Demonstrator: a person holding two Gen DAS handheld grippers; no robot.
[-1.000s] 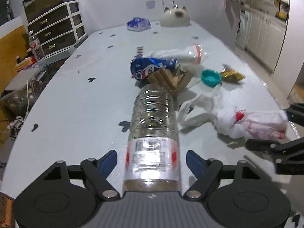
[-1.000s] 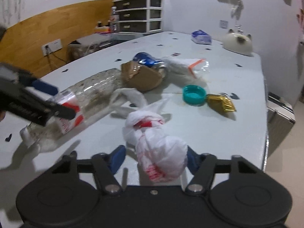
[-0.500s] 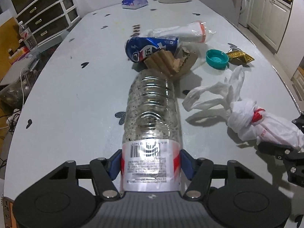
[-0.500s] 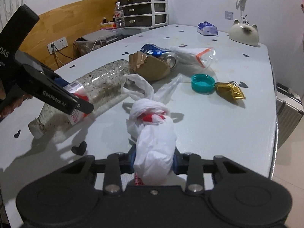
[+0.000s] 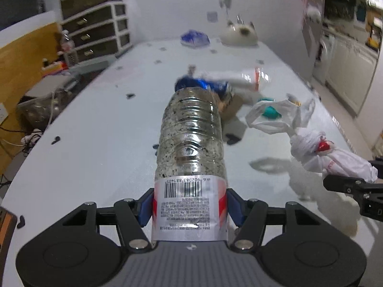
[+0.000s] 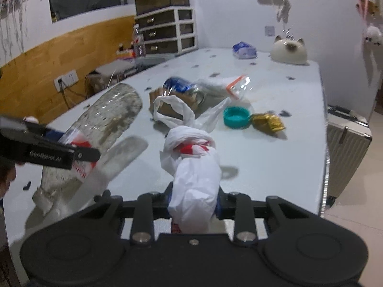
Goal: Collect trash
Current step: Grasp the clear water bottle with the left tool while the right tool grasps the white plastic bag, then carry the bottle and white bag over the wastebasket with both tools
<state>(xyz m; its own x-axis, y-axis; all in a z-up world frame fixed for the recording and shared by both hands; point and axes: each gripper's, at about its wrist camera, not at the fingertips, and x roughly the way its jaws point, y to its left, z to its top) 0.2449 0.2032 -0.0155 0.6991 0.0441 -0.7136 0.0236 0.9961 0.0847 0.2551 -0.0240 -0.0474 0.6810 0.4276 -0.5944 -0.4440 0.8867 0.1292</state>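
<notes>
Your right side is tight: the table [image 6: 275, 167] edge drops off there, with a suitcase [image 6: 347, 138] just beside it; the left half is bare. Your left gripper [image 5: 190, 209] has its blue pads clamped on the label end of the plastic bottle [image 5: 191, 138], and your right gripper [image 6: 194, 201] is squeezed shut on the knotted white bag [image 6: 196, 174], after its jaws narrowed onto it. A second ago both lay on the table between open fingers; now both are lifted, shadows underneath. The can [image 6: 179, 86], teal lid [image 6: 235, 117] and gold wrapper [image 6: 268, 122] sit beyond.
</notes>
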